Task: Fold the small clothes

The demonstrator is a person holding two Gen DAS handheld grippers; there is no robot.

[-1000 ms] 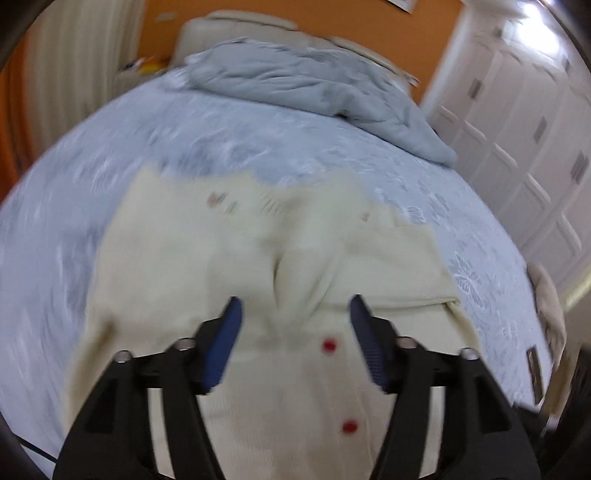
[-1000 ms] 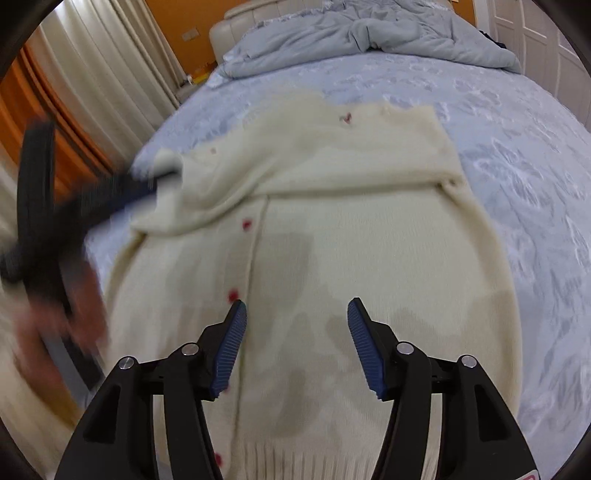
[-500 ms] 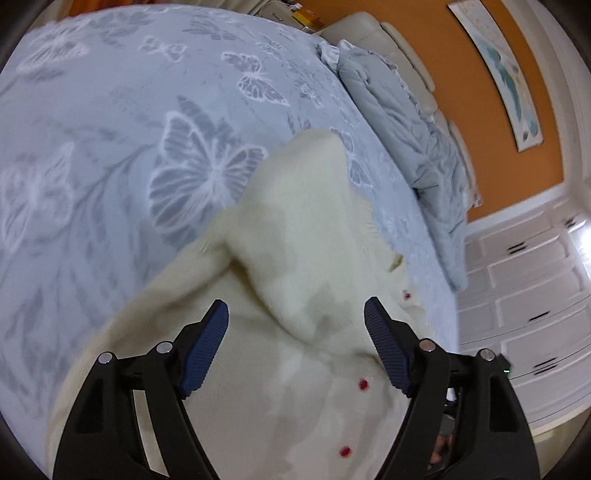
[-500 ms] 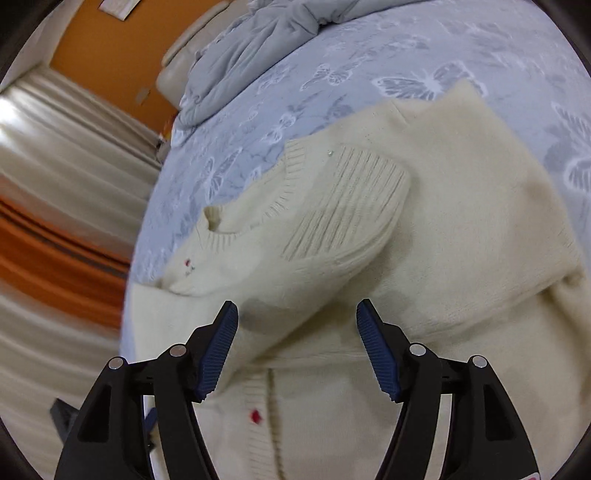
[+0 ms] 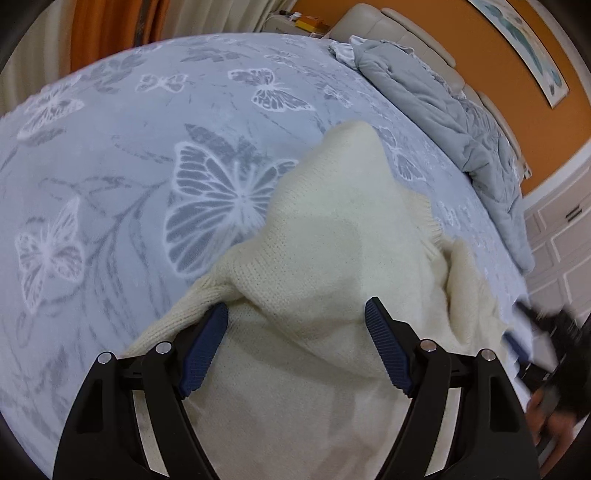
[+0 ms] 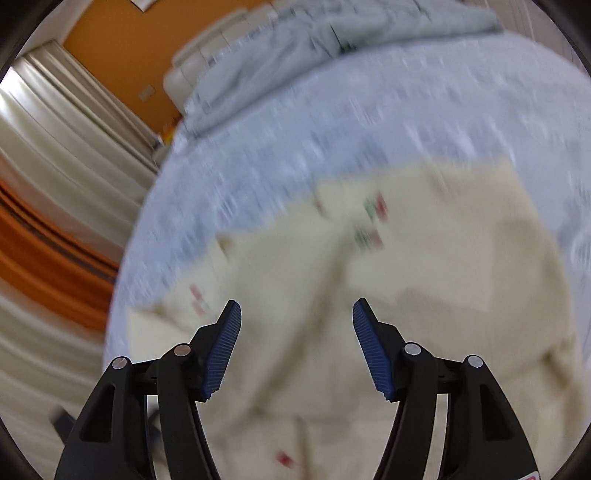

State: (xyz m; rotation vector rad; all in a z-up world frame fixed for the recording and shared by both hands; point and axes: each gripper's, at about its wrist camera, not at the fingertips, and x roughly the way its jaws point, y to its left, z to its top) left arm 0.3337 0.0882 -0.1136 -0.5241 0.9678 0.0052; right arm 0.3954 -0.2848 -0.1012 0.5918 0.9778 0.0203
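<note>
Left wrist view: evenly lit, soft, mostly sharp; motion smear at 4 o'clock. Right wrist view: heavily motion-blurred throughout, brightest at 9 o'clock. Fisheye bending, dark vignette at all rims.

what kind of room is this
Most likely a bedroom: a bed with a butterfly-print sheet, a rumpled grey duvet against a padded headboard, and curtains along one side.
</note>
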